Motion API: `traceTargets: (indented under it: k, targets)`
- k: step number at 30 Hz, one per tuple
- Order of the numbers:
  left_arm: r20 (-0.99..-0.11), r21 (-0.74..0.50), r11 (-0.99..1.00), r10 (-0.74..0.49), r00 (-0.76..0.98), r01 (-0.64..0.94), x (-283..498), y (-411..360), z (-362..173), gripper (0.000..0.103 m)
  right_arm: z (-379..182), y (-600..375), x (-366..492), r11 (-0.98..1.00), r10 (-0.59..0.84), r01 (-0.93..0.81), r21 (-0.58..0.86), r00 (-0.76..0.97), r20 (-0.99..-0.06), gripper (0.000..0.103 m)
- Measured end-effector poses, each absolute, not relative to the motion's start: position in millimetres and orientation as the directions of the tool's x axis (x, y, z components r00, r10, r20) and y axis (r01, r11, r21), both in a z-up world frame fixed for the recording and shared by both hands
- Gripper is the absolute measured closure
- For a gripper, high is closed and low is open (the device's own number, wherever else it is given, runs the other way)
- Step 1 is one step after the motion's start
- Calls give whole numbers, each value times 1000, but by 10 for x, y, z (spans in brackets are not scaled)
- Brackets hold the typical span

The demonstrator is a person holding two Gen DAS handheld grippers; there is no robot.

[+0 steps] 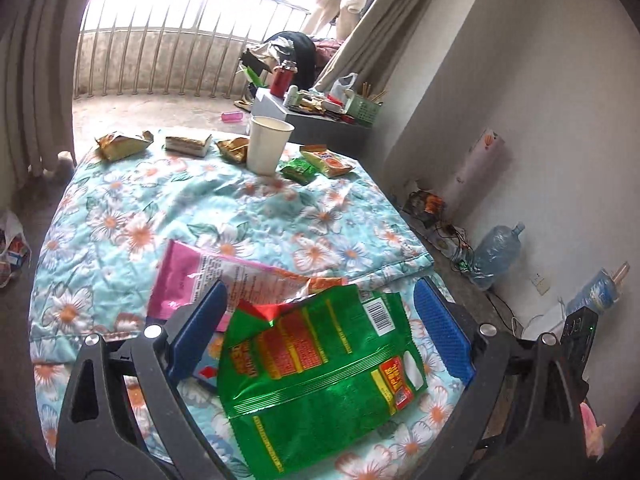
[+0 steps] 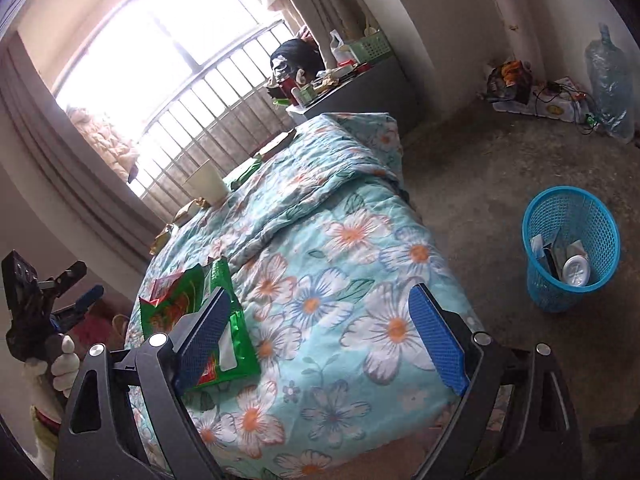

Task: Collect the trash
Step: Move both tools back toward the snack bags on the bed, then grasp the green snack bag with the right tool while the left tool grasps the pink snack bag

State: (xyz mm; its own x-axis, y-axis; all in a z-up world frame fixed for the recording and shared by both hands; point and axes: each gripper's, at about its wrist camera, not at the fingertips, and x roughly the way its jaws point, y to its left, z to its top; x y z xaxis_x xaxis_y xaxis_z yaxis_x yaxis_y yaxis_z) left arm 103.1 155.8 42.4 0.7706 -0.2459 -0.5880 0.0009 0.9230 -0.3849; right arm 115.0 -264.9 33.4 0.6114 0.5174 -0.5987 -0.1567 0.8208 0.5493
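Crinkling flat on quilted floral bedspread (image 1: 248, 216), shiny green foil wrapper (image 1: 320, 380).

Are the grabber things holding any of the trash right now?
No. The left hand-held gripper is open above the green wrapper, not pinching it. The right hand-held gripper is open and empty.

The left wrist camera looks down close along its fingers over the quilt (image 1: 256, 216) toward the railing (image 1: 168, 44). The right wrist camera sits apparently higher and rolled, facing the same quilt, with the basket (image 2: 572, 248) beside. Both share the green wrapper (image 1: 320, 376) and cup (image 1: 266, 146).
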Motion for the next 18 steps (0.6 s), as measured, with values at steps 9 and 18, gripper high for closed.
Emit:
traceTargets:
  k: [9,18]
  targets:
    - [-626,-372,927,-204,753,-58,840,1853,95,13,252,-2013,1055,703,699,-230,673,396,-595,28]
    - [-619,-398,916,-230,751,-47,810,1978,-59,13,68,-1512,889,687,727,-226,691,246,-642,37]
